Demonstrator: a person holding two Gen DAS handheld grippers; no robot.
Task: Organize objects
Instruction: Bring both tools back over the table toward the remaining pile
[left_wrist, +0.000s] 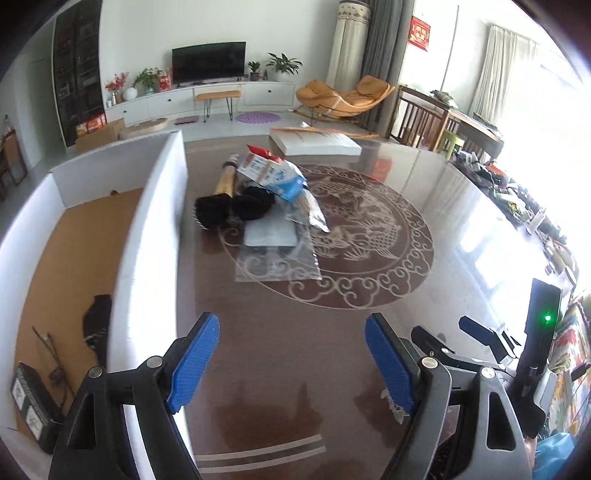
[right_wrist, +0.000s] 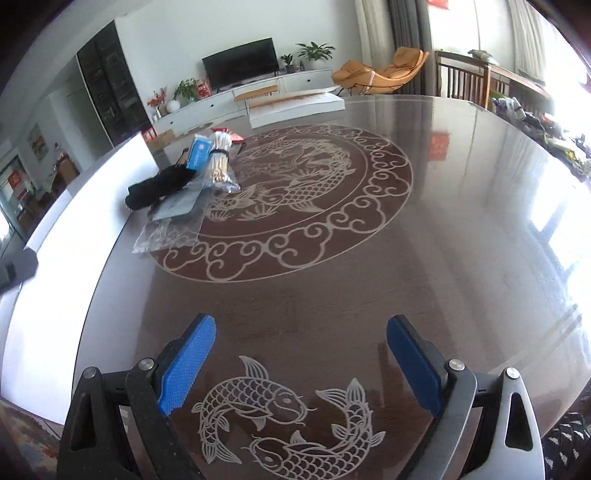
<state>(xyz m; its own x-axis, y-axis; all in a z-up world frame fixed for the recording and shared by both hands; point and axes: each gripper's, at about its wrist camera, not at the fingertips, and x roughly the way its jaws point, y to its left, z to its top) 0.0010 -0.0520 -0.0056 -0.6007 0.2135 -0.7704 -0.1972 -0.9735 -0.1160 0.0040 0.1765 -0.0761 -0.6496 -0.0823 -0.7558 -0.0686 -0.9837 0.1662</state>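
A loose heap of small objects lies on the dark glossy round desk with its pale fish-and-cloud inlay, at centre frame in the left wrist view and upper left in the right wrist view. Topmost is a blue-and-white paper carton, tilted across a black bristly brush with a tan wooden handle; the handle's long axis runs away from the camera toward the upper frame. Beneath them a flat grey pouch rests on a clear plastic bag, which forms the heap's near edge. The right wrist view adds a banded bundle of pale wooden sticks.

Just left of the heap stands a white-walled tray with a brown cork-like floor, already holding a few dark items.

The heap lies straight ahead of the left claw, well apart, and up-left of the right claw, farther off; the left appears nearer. Both claws are spread wide, blue pads parted, gripping and touching nothing.
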